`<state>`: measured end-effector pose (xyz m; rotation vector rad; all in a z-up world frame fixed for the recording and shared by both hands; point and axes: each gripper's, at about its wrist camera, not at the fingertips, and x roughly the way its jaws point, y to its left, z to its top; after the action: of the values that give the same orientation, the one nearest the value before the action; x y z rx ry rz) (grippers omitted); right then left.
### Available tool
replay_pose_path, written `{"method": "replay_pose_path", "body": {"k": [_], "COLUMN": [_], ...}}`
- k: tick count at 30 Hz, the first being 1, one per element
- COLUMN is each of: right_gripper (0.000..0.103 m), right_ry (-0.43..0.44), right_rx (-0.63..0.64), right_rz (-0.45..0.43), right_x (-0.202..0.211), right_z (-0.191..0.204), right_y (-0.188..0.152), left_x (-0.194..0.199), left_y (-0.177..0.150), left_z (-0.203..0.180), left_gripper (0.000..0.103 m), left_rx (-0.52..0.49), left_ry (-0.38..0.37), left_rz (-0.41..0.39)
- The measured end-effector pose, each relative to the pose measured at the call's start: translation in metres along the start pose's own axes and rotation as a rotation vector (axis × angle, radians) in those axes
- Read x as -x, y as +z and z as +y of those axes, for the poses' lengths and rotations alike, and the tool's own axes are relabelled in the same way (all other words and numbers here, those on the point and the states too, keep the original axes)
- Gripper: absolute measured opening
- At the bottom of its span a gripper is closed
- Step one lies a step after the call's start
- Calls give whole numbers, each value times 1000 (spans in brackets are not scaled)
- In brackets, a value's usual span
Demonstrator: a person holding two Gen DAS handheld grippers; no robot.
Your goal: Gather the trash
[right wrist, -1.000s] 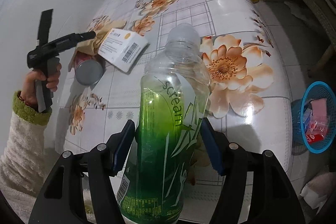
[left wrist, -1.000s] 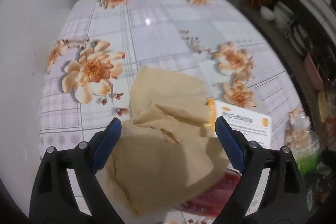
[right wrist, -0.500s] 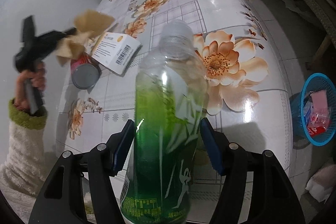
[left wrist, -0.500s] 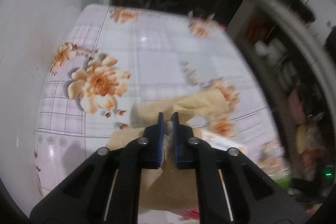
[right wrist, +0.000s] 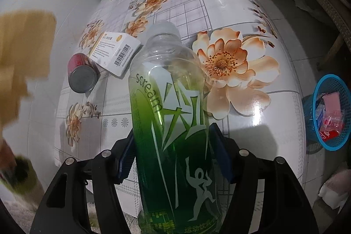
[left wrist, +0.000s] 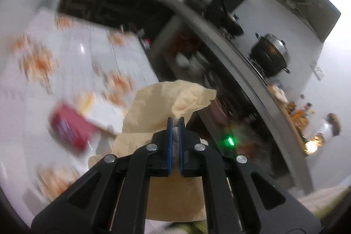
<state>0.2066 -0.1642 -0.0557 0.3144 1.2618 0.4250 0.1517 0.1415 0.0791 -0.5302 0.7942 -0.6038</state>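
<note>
Left gripper [left wrist: 174, 122] fingers pinched on crumpled brown paper [left wrist: 158, 109], held clear above the table [right wrist: 230, 6]. Right gripper [right wrist: 173, 155] clamps green bottle [right wrist: 171, 115], long axis running away along the fingers, cap far. Blue basket [right wrist: 309, 106] sits on the floor off the table's right edge, nearer the right hand, which angles steeply down.

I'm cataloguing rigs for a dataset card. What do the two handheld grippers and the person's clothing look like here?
Both the left gripper and the right gripper are black plastic linkages with silver round rivets at the pivots, ending in flat blue finger pads. No cables show. At the right view's left edge, a blurred green cuff shows.
</note>
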Motion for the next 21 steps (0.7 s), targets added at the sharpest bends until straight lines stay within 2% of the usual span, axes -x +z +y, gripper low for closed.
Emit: {"method": "replay_pose_path", "body": {"k": [5, 7, 9, 13, 16, 18, 20, 21], "right_gripper": [62, 62, 62, 62, 62, 62, 62, 62], "right_ry": [3, 3, 1, -1, -1, -3, -1, -2], "right_rx": [1, 2, 2, 1, -3, -4, -7, -9], "right_rz": [4, 4, 4, 0, 2, 1, 1, 2], "right_x": [-2, -2, -1, -1, -1, -1, -1, -2], "right_z": [1, 1, 1, 1, 1, 1, 1, 2], "right_y": [0, 0, 0, 0, 0, 0, -1, -1], "left_x": [-23, -28, -32, -42, -55, -63, -72, -76], "left_y": [-54, -65, -72, -69, -62, -60, -59, -60], "left_z": [27, 42, 55, 66, 69, 67, 63, 59], "left_gripper": [4, 4, 4, 4, 18, 41, 50, 51], "left_rx": [145, 194, 228, 245, 215, 170, 106, 73], "left_ry": [59, 82, 111, 112, 152, 194, 265, 306], "left_rz": [175, 209, 217, 168, 137, 107, 73, 65]}}
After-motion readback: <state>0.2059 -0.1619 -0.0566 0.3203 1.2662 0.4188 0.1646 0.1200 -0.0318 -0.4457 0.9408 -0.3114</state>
